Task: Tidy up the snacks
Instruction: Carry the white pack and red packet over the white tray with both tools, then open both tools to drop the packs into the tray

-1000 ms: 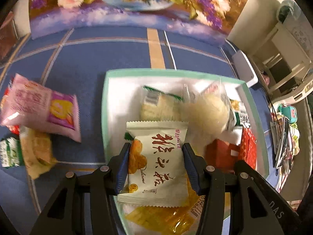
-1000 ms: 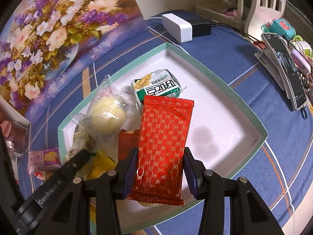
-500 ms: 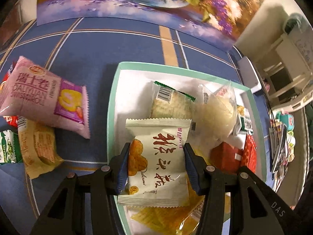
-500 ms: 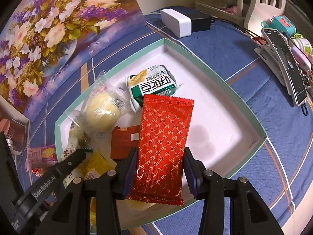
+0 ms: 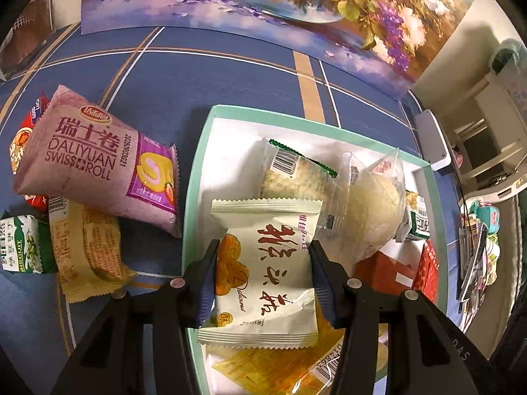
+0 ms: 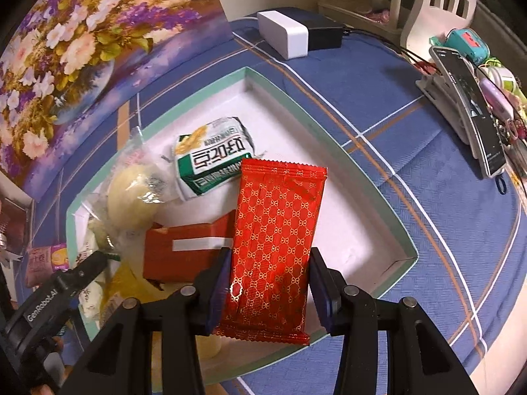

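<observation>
My left gripper point(image 5: 263, 247) is shut on a white snack packet point(image 5: 266, 220) with red characters, held over the near left part of the mint-rimmed white tray point(image 5: 194, 197). My right gripper point(image 6: 270, 256) is shut on a red packet with a gold pattern point(image 6: 280, 204), above the tray's point(image 6: 362, 177) near right part. In the tray lie a green-and-white pack point(image 6: 214, 161), a bun in a clear bag point(image 6: 135, 191), an orange-red box point(image 6: 187, 247) and a yellow packet point(image 5: 280, 362). Left of the tray lie a pink Swiss roll pack point(image 5: 95, 161) and a tan cake pack point(image 5: 89, 253).
A green pack point(image 5: 23, 247) and a red packet point(image 5: 23, 138) lie at the far left on the blue checked cloth. A floral painting point(image 6: 82, 39) stands behind the tray. A white box point(image 6: 283, 33) and a phone on a stand point(image 6: 471, 105) sit to the right.
The left gripper has drifted left with the white packet and rolled a little, so the pink pack looks nearer. The right gripper holds the red packet in the same place.
</observation>
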